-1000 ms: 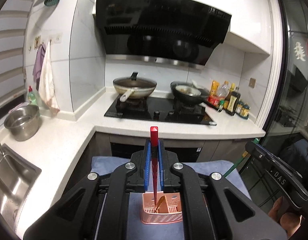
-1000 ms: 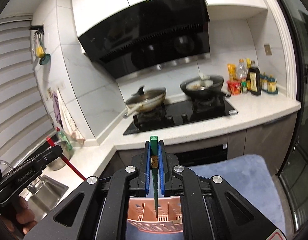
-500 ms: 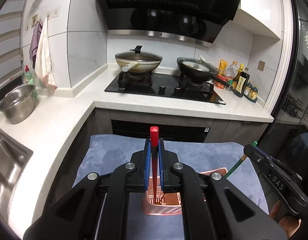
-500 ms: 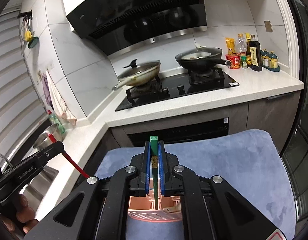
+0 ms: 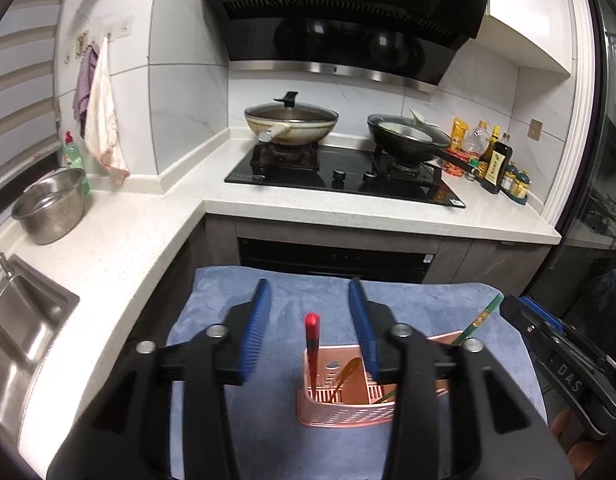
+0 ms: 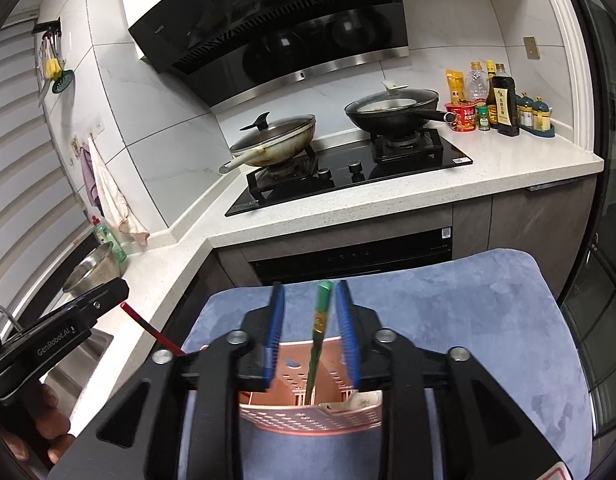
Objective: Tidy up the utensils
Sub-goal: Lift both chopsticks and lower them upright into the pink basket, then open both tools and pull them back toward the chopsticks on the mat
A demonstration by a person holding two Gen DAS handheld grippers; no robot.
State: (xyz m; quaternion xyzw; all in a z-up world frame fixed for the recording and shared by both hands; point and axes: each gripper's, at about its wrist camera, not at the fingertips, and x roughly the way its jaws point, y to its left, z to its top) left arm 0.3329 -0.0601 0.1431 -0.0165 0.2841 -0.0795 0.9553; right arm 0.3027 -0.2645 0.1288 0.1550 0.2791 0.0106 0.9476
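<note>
A pink slotted utensil basket (image 5: 340,410) stands on a blue cloth (image 5: 291,296). My left gripper (image 5: 310,296) is open above it. A red chopstick (image 5: 312,344) stands free in the basket's left compartment, touching neither pad. My right gripper (image 6: 310,300) is open over the same basket (image 6: 308,412). A green chopstick (image 6: 319,332) stands in the basket between the pads, leaning, not clamped. The green chopstick also shows in the left wrist view (image 5: 482,318), and the red one in the right wrist view (image 6: 147,326).
An L-shaped white counter (image 5: 119,240) holds a steel colander (image 5: 49,208), a sink (image 5: 15,320) and a hob with two pans (image 5: 291,122). Sauce bottles (image 5: 496,158) stand at the right end. An oven front (image 5: 332,258) lies behind the cloth.
Both grippers have lowered toward the basket and opened, letting go of the red and green chopsticks, which now stand in the basket.
</note>
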